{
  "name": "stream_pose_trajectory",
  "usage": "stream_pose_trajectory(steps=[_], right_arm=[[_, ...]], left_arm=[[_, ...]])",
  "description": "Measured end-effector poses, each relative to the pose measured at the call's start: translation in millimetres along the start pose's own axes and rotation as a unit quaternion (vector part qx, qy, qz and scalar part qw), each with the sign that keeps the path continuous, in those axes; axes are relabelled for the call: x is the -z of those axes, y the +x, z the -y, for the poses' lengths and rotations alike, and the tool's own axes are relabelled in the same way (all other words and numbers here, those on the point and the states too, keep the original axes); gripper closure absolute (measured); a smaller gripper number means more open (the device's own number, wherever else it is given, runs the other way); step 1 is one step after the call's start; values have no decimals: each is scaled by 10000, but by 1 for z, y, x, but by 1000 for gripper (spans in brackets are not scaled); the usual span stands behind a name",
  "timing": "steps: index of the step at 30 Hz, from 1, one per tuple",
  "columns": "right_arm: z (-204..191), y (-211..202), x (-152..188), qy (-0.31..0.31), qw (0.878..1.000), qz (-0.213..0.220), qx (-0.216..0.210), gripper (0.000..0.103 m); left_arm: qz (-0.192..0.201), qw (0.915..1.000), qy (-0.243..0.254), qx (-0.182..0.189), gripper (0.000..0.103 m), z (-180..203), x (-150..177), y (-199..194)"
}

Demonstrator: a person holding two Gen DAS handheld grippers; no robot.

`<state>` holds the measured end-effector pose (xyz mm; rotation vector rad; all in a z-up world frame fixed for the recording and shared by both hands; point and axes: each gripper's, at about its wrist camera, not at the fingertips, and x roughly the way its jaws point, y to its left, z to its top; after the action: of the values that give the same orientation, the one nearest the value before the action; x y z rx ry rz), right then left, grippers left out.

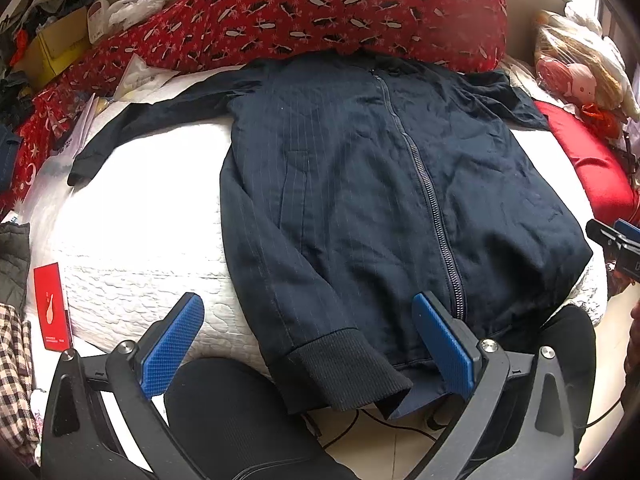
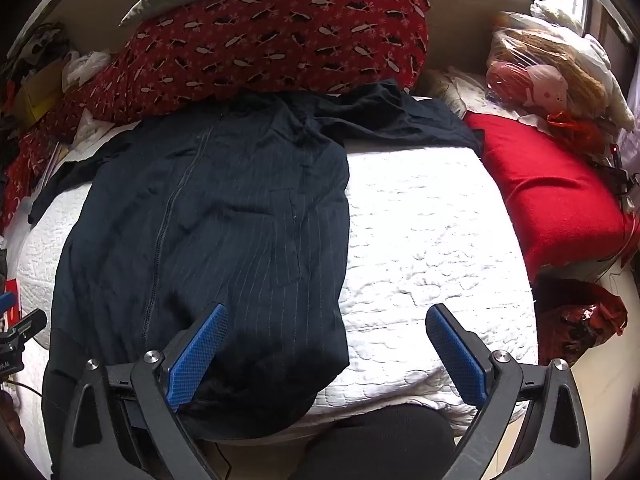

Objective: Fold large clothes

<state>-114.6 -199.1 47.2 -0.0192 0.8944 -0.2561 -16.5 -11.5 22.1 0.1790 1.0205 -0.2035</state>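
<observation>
Bed: a white quilted bed [image 1: 132,240] fills the middle of both views.
Big pillow: a red pillow with a dark and white print [image 1: 320,12] lies at 12 o'clock, touching the top of the jacket.
Jacket: a dark blue jacket with thin stripes [image 1: 360,200] lies flat on the bed, zipped up, front side up. One sleeve reaches out to 9 o'clock in the left view. The other sleeve lies down the body, its black cuff [image 1: 340,372] at 6 o'clock by the hem.
Red blanket: a plain red blanket [image 2: 552,200] sits at 3 o'clock, beside the bed.
Left hand-held gripper [image 1: 308,344]: spread wide, nothing in it, over the cuff and hem.
Right hand-held gripper [image 2: 328,352]: spread wide, nothing in it, over the jacket's edge at 6 o'clock.
</observation>
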Motion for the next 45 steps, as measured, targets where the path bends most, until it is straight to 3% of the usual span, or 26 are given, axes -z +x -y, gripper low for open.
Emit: stream_pose_trajectory(steps=[45], right_arm=[[-7,11,10,-27,10000,-42,-3,3]], left_arm=[[-139,9998,19,156,0,4,-6,7]])
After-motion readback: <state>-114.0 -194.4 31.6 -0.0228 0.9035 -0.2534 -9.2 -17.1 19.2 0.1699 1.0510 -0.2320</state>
